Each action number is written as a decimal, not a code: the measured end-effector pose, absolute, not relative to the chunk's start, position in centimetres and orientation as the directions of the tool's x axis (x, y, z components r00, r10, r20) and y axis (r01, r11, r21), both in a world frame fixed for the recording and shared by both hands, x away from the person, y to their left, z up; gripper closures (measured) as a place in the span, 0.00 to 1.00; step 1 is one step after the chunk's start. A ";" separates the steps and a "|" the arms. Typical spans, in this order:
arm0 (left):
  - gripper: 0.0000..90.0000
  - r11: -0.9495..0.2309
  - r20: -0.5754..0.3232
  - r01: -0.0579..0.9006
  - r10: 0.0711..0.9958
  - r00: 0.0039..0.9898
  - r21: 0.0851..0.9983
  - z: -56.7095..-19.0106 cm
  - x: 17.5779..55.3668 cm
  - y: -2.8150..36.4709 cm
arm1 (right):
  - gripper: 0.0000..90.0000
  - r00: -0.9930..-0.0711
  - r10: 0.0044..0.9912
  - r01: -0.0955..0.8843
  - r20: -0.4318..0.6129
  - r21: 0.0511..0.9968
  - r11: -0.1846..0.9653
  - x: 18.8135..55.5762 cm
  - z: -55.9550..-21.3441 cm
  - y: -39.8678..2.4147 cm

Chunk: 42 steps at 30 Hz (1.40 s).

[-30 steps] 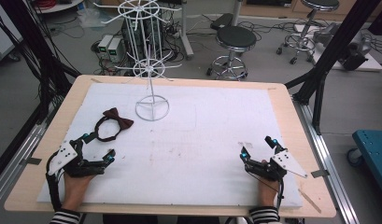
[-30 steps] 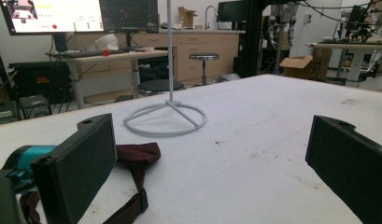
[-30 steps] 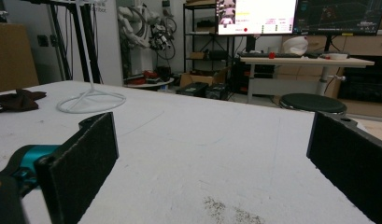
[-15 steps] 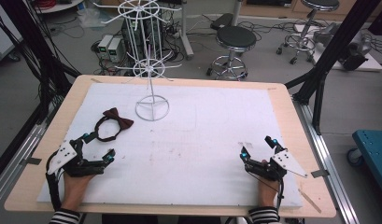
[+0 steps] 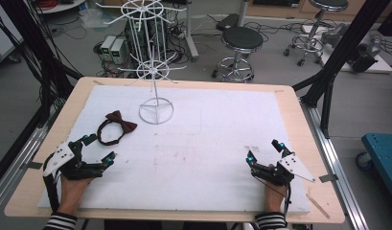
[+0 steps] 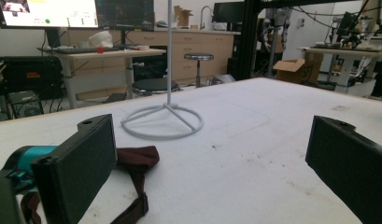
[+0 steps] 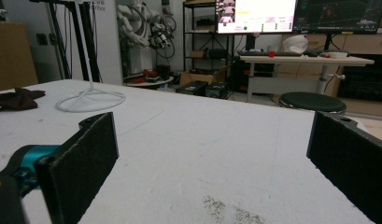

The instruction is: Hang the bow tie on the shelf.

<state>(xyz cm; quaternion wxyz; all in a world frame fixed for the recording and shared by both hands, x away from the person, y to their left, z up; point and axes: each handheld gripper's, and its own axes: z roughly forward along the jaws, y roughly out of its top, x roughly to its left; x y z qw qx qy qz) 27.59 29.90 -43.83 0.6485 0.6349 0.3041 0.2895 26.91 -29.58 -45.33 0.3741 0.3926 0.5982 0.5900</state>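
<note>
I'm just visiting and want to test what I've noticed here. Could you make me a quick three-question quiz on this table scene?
1. True or false: the left gripper holds the bow tie headband.
2. Which gripper is nearer the headband: A left, B right?
3. Fill in: the white wire stand stands on a round ____.

Key: 1 false, its jaws are open and empty beside it; 2 A; 3 ring base.
</note>
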 end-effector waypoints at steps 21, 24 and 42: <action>0.03 -0.165 0.057 0.076 0.680 0.731 0.983 -38.4 31.8 31.4 | 0.01 -0.413 0.911 0.028 0.013 1.000 -0.002 26.9 -45.3 -29.6; 0.03 -0.207 0.077 0.084 0.666 0.742 0.975 -37.6 32.6 31.6 | 0.01 -0.413 0.911 0.028 0.015 1.000 -0.004 26.9 -45.3 -29.6; 0.03 -0.419 0.159 0.132 0.590 0.791 0.898 -35.2 37.1 31.0 | 0.02 -0.414 0.910 0.032 0.018 0.999 -0.005 26.9 -45.3 -29.6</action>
